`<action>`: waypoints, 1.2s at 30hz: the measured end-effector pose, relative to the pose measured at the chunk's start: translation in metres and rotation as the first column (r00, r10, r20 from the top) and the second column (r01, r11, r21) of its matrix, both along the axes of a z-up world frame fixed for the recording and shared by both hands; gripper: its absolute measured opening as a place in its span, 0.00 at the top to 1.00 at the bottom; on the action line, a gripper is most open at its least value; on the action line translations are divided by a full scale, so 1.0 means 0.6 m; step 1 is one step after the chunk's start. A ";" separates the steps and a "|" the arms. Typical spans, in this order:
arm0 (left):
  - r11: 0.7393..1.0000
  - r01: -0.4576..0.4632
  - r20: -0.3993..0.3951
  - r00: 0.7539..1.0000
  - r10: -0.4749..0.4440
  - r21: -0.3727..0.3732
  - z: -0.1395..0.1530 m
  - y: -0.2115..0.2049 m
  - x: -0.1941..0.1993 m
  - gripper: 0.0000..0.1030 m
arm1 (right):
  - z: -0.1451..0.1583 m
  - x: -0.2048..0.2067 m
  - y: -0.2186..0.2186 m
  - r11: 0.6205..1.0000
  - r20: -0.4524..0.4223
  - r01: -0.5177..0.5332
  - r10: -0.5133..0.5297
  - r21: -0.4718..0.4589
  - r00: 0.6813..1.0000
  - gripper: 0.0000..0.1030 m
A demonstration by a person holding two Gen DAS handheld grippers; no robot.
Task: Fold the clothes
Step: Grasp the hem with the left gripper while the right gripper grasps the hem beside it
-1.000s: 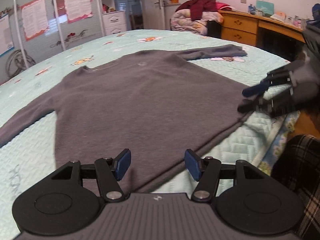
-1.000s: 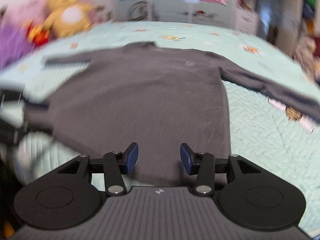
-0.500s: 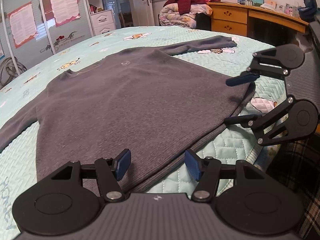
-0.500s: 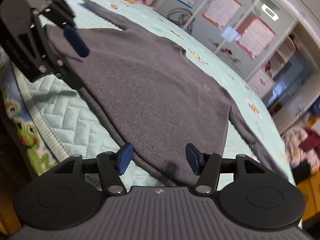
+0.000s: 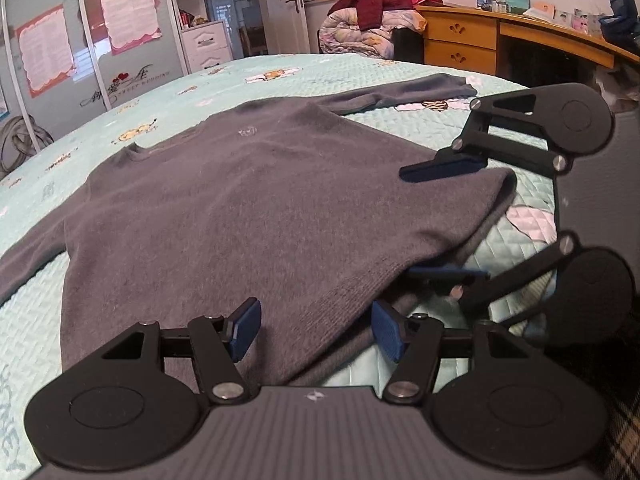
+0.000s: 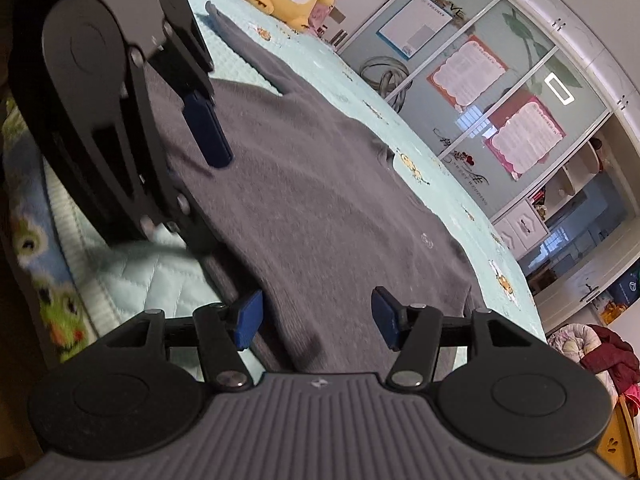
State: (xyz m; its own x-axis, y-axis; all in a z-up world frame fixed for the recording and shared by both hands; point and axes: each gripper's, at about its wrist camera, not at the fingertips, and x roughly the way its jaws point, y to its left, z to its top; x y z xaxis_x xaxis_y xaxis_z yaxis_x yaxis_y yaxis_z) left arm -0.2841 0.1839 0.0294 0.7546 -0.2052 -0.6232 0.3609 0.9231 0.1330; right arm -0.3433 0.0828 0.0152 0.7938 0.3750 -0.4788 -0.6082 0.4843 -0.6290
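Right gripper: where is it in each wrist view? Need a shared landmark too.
Left wrist view: the right gripper is at the right edge, rolled sideways, its open jaws straddling the sweater's hem corner.
Right wrist view: bottom centre, its own fingers framing the same hem.
Shared landmark: the small logo on the sweater's chest.

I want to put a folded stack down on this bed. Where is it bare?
Bare quilt lies beyond the grey sweater's collar, toward the wardrobe doors, and between its right sleeve and hem. The near edge is crowded: left gripper and right gripper straddle the hem.
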 end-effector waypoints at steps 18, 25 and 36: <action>0.999 0.008 0.032 0.999 -0.007 -0.041 0.012 -0.020 0.008 0.94 | -0.014 0.079 -0.117 0.972 0.057 0.235 -0.235 0.002 0.970 0.45; 1.000 0.024 0.041 0.999 -0.023 -0.020 0.022 -0.028 0.002 0.94 | -0.043 0.062 -0.099 0.985 0.127 0.148 -0.136 -0.094 0.983 1.00; 0.991 0.117 -0.028 0.993 -0.116 0.061 -0.015 -0.072 0.003 0.94 | -0.051 0.070 -0.145 0.965 0.079 0.261 -0.258 -0.027 0.963 0.97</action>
